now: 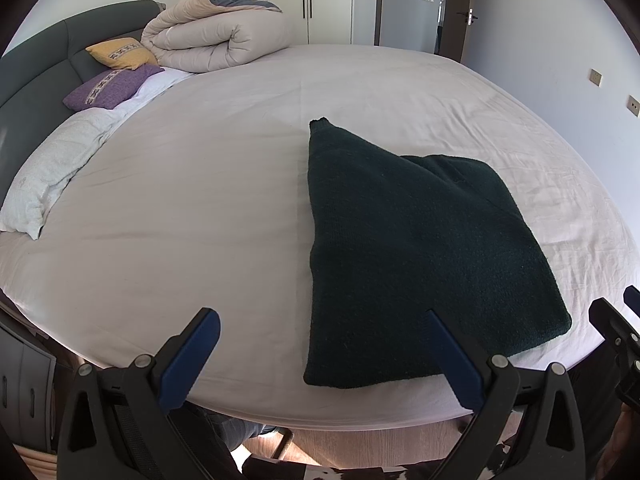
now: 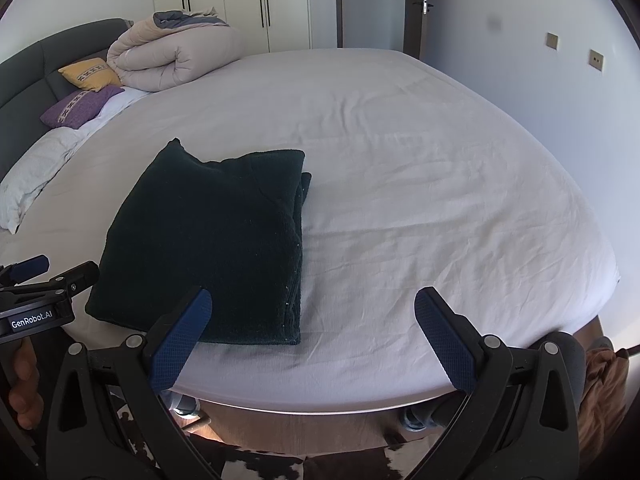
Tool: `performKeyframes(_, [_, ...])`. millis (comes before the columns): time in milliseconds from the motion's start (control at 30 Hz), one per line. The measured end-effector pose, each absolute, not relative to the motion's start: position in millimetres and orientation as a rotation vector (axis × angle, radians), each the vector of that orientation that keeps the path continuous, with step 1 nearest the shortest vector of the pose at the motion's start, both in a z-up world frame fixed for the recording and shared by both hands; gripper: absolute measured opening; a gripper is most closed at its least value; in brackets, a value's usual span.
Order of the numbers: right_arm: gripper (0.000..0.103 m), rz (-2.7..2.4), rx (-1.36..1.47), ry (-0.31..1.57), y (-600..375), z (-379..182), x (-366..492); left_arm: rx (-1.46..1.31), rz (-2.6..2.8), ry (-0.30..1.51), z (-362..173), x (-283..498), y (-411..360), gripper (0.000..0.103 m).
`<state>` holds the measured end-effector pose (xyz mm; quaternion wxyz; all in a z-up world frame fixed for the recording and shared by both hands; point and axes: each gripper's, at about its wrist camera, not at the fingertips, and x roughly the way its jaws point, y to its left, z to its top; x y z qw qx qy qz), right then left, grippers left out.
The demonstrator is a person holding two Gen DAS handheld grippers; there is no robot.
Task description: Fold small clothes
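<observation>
A dark green knitted garment lies folded flat on the white bed sheet, near the front edge. It also shows in the right wrist view, with layered edges on its right side. My left gripper is open and empty, held above the front edge of the bed, its right finger over the garment's near corner. My right gripper is open and empty, just right of the garment's near right corner. Each gripper shows at the edge of the other's view.
A rolled beige duvet, a yellow cushion, a purple cushion and a white pillow lie by the dark headboard at the back left. Wardrobes and a door stand behind. Wooden floor and a cowhide rug lie below.
</observation>
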<state>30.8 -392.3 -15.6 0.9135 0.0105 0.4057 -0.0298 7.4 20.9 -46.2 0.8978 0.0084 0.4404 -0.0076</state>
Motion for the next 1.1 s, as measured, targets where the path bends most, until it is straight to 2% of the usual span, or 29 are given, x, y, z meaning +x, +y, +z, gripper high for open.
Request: performKeyframes(1100, [0.103,-0.063,0.033,0.843,-390.9,-18.7,30.6,0.017,-0.019,0.915,-47.2,7.8,21.3,0.103])
